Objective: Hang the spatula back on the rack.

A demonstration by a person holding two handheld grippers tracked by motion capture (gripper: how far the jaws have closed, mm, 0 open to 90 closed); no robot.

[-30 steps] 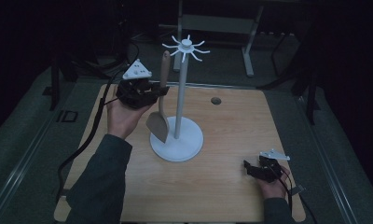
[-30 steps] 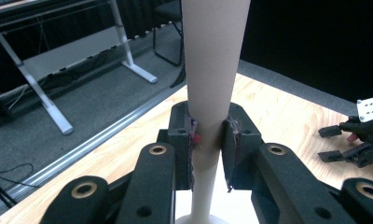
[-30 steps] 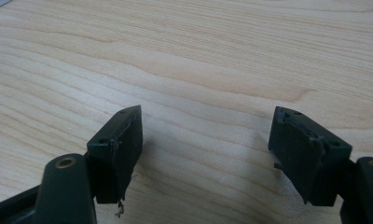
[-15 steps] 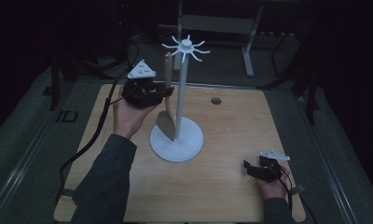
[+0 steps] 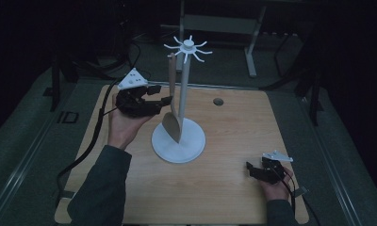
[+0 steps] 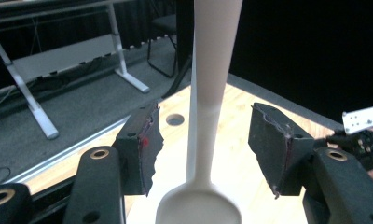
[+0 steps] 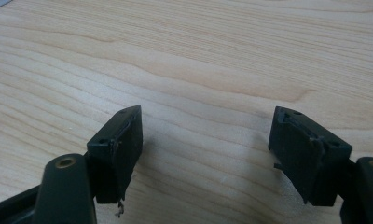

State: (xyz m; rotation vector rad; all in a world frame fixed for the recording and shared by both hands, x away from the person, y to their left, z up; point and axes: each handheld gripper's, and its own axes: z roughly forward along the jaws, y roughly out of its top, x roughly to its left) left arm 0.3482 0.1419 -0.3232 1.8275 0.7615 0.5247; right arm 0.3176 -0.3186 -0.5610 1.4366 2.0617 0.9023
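A: Where is the wooden spoon (image 5: 171, 113)?

B: It hangs from a hook at the top of the white stand (image 5: 179, 141). Its bowl points down, just over the stand's round base. The stand is in the middle of the wooden table (image 5: 233, 122).

A: What is the left gripper (image 5: 159, 100) doing?

B: It is up in the air, just left of the spoon. Its jaws have just been opening and now they are wide apart. In the left gripper view the spoon (image 6: 208, 107) handle stands between the two pads (image 6: 142, 149), but the pads do not touch it. There is a gap on each side.

A: And the right gripper (image 5: 250, 169)?

B: It sits low at the near right corner of the table, well apart from the stand. In the right gripper view its jaws are wide open too, with bare wood (image 7: 198, 60) between them. It holds nothing.
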